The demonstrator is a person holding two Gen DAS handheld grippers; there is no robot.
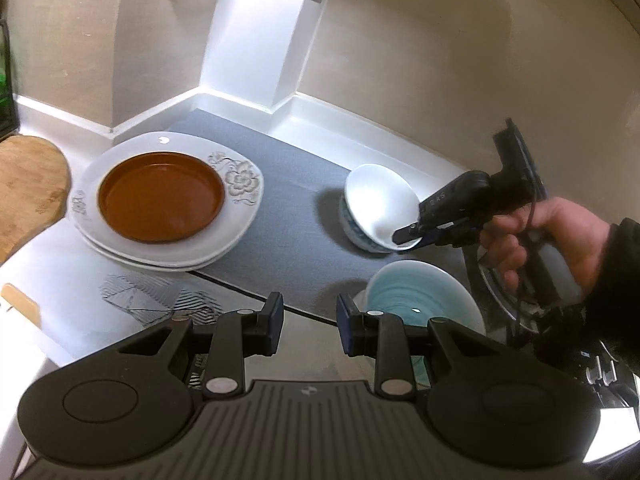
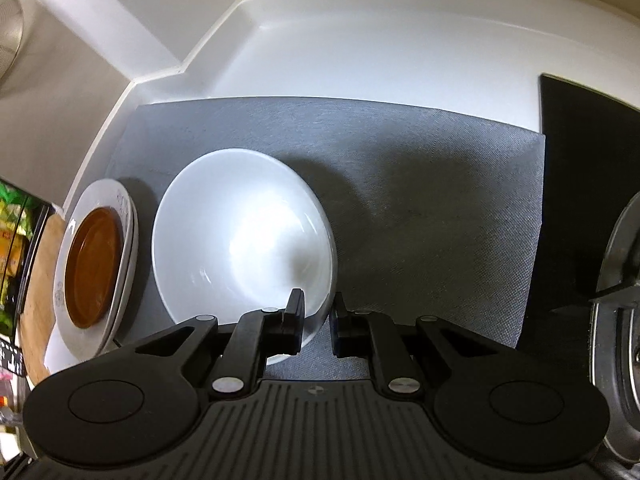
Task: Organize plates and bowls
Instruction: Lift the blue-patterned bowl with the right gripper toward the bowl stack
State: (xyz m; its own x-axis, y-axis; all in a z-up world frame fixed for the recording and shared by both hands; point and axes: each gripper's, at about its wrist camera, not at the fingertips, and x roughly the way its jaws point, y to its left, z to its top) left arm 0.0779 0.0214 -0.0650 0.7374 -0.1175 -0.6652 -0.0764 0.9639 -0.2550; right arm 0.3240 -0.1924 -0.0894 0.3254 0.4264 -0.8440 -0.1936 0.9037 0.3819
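Note:
A white bowl (image 1: 380,200) with a blue-patterned outside sits tilted on the grey mat (image 1: 280,184). My right gripper (image 1: 412,236) straddles its near rim; in the right wrist view the gripper (image 2: 318,320) has one finger inside the bowl (image 2: 240,232) and one outside, with a gap still showing. A brown plate (image 1: 160,196) lies on stacked white floral plates (image 1: 240,216). A light blue bowl (image 1: 416,296) stands just right of my open, empty left gripper (image 1: 310,326).
A wooden board (image 1: 28,188) lies at the left. A patterned cloth (image 1: 160,300) lies on the white counter. Walls and a white column close off the back. Metal cookware (image 2: 620,280) and a black surface (image 2: 580,160) are at the right.

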